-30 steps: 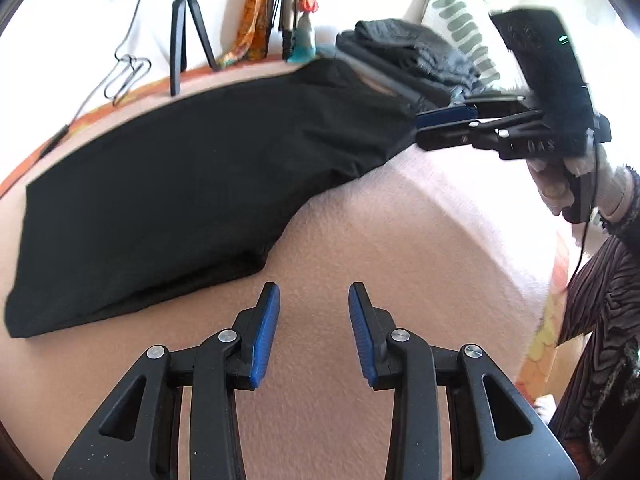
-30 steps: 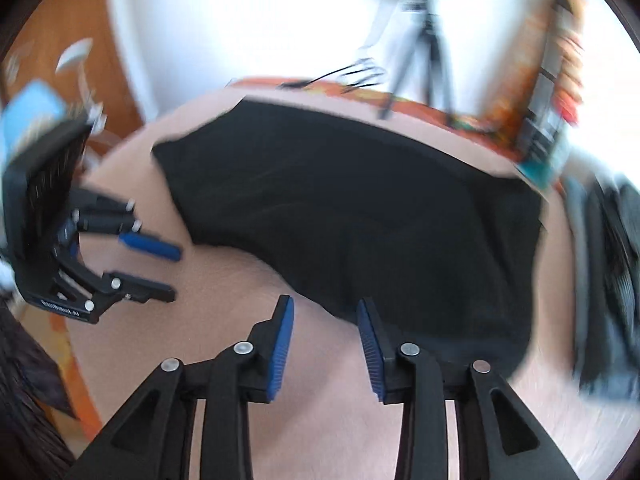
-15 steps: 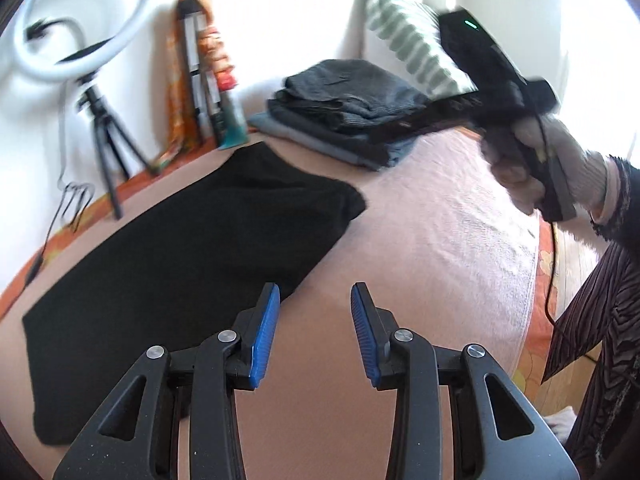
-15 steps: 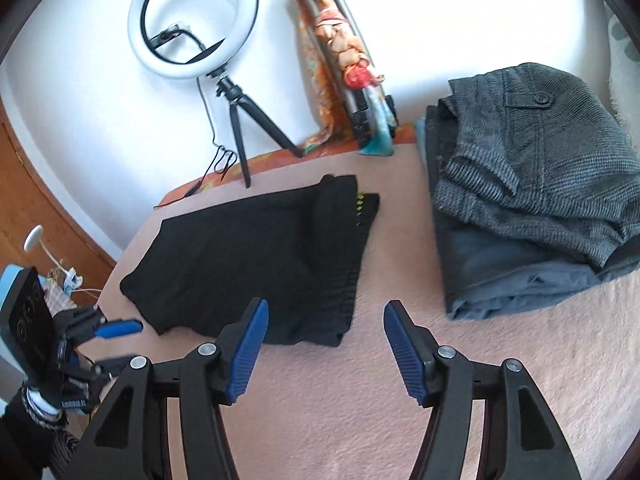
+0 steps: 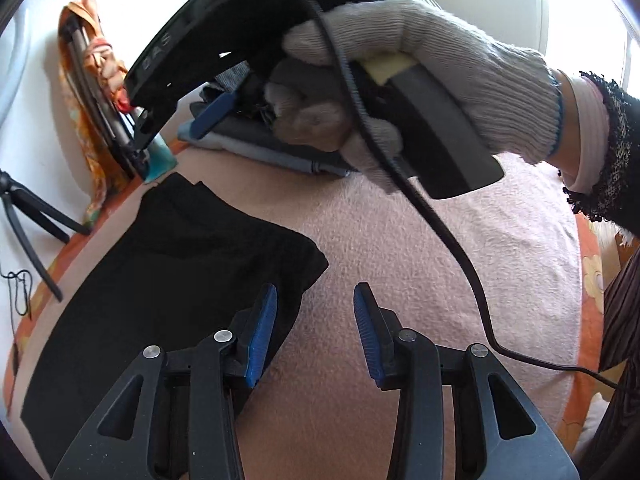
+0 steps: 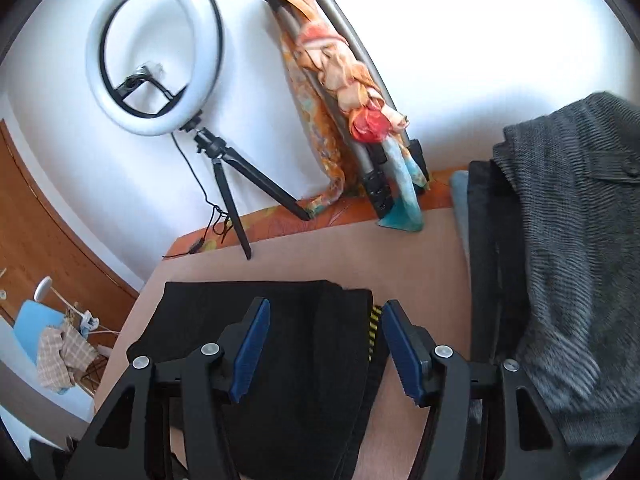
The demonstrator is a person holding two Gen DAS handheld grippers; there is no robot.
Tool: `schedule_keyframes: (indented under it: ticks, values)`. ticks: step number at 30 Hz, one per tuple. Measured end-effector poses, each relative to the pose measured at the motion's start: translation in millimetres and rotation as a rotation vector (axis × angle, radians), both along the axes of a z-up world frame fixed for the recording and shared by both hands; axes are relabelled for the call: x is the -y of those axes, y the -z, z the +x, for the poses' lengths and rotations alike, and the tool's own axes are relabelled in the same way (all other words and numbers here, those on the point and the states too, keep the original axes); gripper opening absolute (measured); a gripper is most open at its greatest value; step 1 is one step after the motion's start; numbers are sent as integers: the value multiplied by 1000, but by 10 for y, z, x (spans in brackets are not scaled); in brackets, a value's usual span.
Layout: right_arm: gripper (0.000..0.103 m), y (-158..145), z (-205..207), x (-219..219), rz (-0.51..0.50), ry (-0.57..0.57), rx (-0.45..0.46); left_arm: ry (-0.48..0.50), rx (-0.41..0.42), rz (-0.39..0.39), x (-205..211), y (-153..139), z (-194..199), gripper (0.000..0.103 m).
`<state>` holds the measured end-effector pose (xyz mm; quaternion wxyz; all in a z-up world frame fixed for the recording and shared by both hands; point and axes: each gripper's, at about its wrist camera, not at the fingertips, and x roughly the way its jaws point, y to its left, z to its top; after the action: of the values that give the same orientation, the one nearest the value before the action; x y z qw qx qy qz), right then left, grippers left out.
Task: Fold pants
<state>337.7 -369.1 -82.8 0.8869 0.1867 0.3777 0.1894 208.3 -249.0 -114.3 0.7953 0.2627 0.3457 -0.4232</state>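
Lining up on the black pants (image 6: 280,360) waistband end.
I am holding both the left gripper (image 5: 314,336) and right gripper (image 6: 322,354) open and empty, aiming to pinch all layers squarely.

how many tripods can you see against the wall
2. A black tripod stands under the ring light, and a folded silver tripod, draped with a scarf, leans to its right. Others may be hidden.
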Motion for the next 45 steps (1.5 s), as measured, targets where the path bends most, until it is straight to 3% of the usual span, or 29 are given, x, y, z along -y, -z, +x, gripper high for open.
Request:
schedule_keyframes:
  ticks: [3, 13, 14, 15, 16, 21, 24, 26, 29, 31, 33, 37, 45]
  values:
    - [50, 169, 177, -65, -9, -28, -39, 5, -12, 11, 28, 100, 71, 38]
    - [51, 441, 547, -224, -88, -20, -68, 36, -6, 31, 76, 237, 112, 39]
    - [49, 466, 559, -232, -92, -21, -74, 35, -5, 30, 73, 235, 107, 39]
    - [31, 484, 569, -236, -79, -28, -82, 33, -5, 29, 66, 229, 72, 39]
    - [26, 479, 568, -234, -70, -28, -91, 31, -5, 30, 81, 223, 58, 39]
    - [25, 313, 492, -122, -40, 38, -98, 25, 37, 38, 127, 176, -43, 39]
    - [31, 356, 498, -112, -131, 67, -120, 17, 47, 56, 177, 185, -44, 39]
    - [35, 439, 528, -108, -112, 36, -173, 17, 64, 83, 224, 213, -38, 39]
    - [47, 364, 455, -61, -69, 36, -156, 14, 44, 80, 237, 241, -3, 39]
    - [64, 281, 369, -22, -2, 16, -152, 6, 5, 45, 185, 222, 43, 34]
    - [69, 216, 272, 3, 34, -15, -151, -9, -19, 12, 137, 221, 87, 26]
    - [70, 156, 125, 28, 46, -44, -159, -33, -45, -69, 12, 139, 89, 17]
    - [76, 239, 113, -30, 67, -25, -247, -129, -111, -279, -330, -161, 198, 15]
